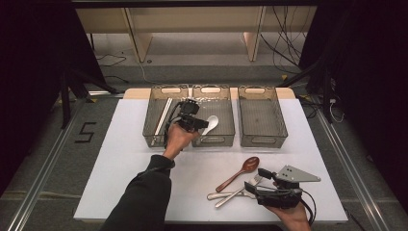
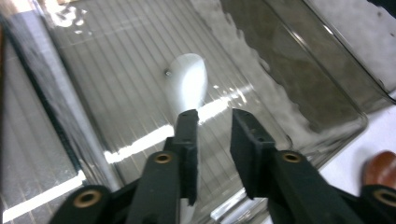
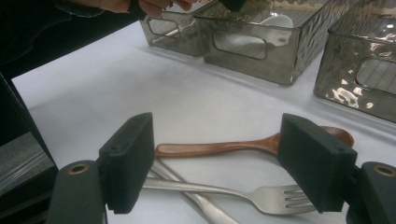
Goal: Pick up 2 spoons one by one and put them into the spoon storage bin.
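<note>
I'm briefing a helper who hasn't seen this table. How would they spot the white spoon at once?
Three smoky clear bins stand in a row at the far edge of the white table. Look in the middle bin, just beyond the left gripper. The white spoon is the one pale ceramic piece there, unlike the brown wooden spoon lying on the table.
</note>
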Demonstrator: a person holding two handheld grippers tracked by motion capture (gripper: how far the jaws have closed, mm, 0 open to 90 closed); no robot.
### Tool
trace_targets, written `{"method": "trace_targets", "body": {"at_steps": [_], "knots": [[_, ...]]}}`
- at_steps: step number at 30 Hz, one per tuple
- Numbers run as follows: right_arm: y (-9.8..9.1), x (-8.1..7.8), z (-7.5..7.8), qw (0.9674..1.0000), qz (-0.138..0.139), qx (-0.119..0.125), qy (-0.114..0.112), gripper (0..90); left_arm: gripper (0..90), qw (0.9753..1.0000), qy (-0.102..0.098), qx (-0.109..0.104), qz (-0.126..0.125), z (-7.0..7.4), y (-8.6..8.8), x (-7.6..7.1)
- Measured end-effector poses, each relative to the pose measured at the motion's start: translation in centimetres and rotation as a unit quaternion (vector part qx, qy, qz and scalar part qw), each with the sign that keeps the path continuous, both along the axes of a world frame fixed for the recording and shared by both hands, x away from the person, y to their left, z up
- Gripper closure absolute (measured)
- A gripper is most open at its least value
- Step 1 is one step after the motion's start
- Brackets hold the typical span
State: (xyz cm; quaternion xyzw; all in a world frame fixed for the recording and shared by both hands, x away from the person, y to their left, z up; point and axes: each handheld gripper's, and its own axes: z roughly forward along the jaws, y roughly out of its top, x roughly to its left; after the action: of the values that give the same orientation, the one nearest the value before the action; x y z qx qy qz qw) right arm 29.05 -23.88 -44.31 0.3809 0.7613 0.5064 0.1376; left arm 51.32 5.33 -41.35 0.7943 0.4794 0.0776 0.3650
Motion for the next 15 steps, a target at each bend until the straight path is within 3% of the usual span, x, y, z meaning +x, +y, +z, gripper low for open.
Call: {"method": "trace_targets", "body": {"at_steps": [3,6,11,15], "knots": [[0.0,0.0,0.0,1.0000,0.000,0.000,0.000,28.2,62.4,1.0000,0.005,-0.007,-0.004,0.5,0.0,-0.3],[0.0,0.0,0.0,1.0000,0.000,-0.001,-0.001,28.2,51.3,0.9999,0.008,0.000,-0.015,1.1,-0.1,-0.8],[0.0,0.0,0.0,1.0000,-0.001,-0.001,-0.002,28.2,40.3,0.9990,0.015,-0.005,-0.041,2.0,0.0,-1.9],[0.1,0.0,0.0,1.0000,-0.002,-0.001,-0.001,28.2,34.7,0.9986,0.016,-0.013,-0.048,2.2,0.2,-2.9]]}}
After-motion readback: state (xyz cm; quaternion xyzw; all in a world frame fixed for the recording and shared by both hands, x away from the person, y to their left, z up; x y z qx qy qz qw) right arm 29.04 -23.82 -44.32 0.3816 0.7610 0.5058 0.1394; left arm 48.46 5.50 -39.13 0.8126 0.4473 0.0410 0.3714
